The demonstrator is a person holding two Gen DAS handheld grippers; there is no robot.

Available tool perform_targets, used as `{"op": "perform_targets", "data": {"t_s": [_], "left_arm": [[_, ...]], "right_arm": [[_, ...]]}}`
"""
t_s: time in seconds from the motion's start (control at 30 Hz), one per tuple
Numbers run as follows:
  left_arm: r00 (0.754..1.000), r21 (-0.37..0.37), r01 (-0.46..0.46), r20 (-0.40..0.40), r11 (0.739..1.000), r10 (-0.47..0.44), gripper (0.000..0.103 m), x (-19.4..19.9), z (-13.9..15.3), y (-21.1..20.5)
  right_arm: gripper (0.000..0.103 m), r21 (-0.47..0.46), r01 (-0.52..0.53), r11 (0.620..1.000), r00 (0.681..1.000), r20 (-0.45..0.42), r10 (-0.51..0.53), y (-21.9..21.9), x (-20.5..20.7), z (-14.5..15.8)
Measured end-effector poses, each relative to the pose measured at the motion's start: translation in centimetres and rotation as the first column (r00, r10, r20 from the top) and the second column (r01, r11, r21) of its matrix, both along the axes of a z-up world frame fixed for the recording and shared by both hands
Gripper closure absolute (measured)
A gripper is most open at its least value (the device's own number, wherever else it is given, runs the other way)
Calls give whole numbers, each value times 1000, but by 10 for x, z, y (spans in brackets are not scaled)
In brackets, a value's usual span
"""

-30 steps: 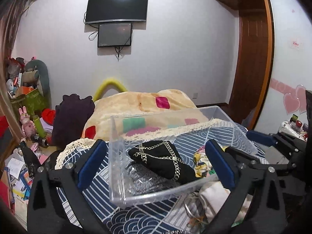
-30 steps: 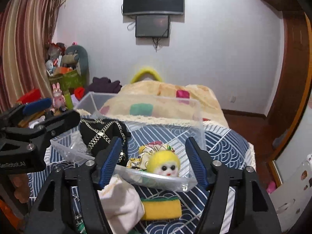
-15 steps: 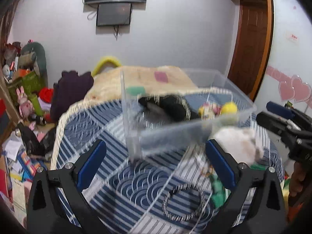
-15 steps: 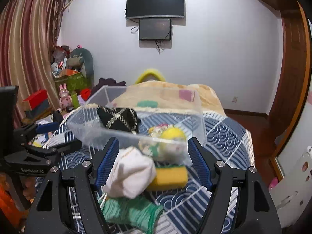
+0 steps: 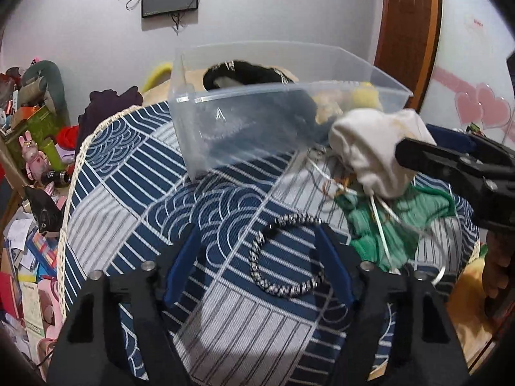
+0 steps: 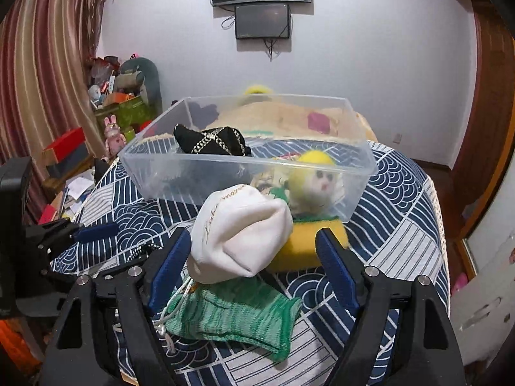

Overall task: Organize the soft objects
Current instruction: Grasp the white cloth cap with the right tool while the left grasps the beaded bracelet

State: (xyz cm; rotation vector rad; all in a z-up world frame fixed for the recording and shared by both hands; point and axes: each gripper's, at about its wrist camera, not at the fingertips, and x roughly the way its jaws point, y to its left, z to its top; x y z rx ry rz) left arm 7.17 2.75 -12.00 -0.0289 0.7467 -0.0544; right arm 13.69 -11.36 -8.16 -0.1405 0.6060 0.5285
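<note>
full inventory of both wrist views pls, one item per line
storage bin: 1, clear plastic, on the bed, far side
black pouch: 1, black with silver chain trim, in the bin, left part
doll: 1, yellow hair, white face, in the bin, right part
white pouch: 1, white, drawstring, in front of the bin
sponge: 1, yellow, under the bin's front right
green knit: 1, green, nearest the right gripper
cord loop: 1, black-white braid, on the bedspread
bedspread: 1, navy-white pattern
screens: 2, black, on the wall
left gripper: open, around the cord loop
right gripper: open
</note>
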Motion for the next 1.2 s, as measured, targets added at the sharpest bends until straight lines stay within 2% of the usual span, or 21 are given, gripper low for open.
{"op": "perform_targets", "data": {"t_s": [0.1, 0.2, 0.27, 0.3, 0.37, 0.43, 0.5, 0.57, 0.67, 1.0, 1.2], "left_arm": [[1000, -12, -4, -25, 1000, 3, 35, -2, -8, 5], [999, -44, -10, -31, 999, 9, 41, -7, -15, 12], [1000, -51, -8, -25, 999, 6, 52, -9, -14, 14], [1000, -48, -7, -22, 999, 6, 58, -9, -15, 14], [1000, -55, 2, -13, 998, -3, 66, -10, -16, 16], [1000, -66, 9, -10, 998, -10, 84, -9, -16, 18], [1000, -67, 17, -7, 998, -17, 95, -9, -16, 19], [1000, -59, 23, -3, 998, -23, 97, -9, -16, 18], [1000, -39, 19, 5, 999, -19, 97, -7, -14, 17], [994, -43, -5, 113, 999, 10, 98, -7, 23, 25], [978, 2, -15, 207, 1000, 14, 98, -2, 52, 23]], "right_arm": [[26, -35, 3, 999, 999, 33, -2, 4, -4, -1], [27, -39, -1, 999, 999, 37, 3, 5, -5, -1], [38, -35, -4, 999, 999, 33, 5, 5, -3, -2], [50, -36, -9, 999, 1000, 25, 10, 4, -2, -3], [64, -26, -18, 1000, 1000, 13, 18, 4, -1, -3], [73, -14, -29, 999, 999, 14, 29, 3, -2, -1], [80, -11, -36, 999, 999, 22, 36, 3, -5, 0], [87, -7, -37, 999, 999, 30, 37, 3, -7, 2], [90, 5, -43, 999, 998, 45, 43, 1, -10, 6], [91, 71, -40, 997, 992, 120, 31, -11, -19, 32], [91, 116, -21, 993, 988, 152, 4, -19, -18, 45]]}}
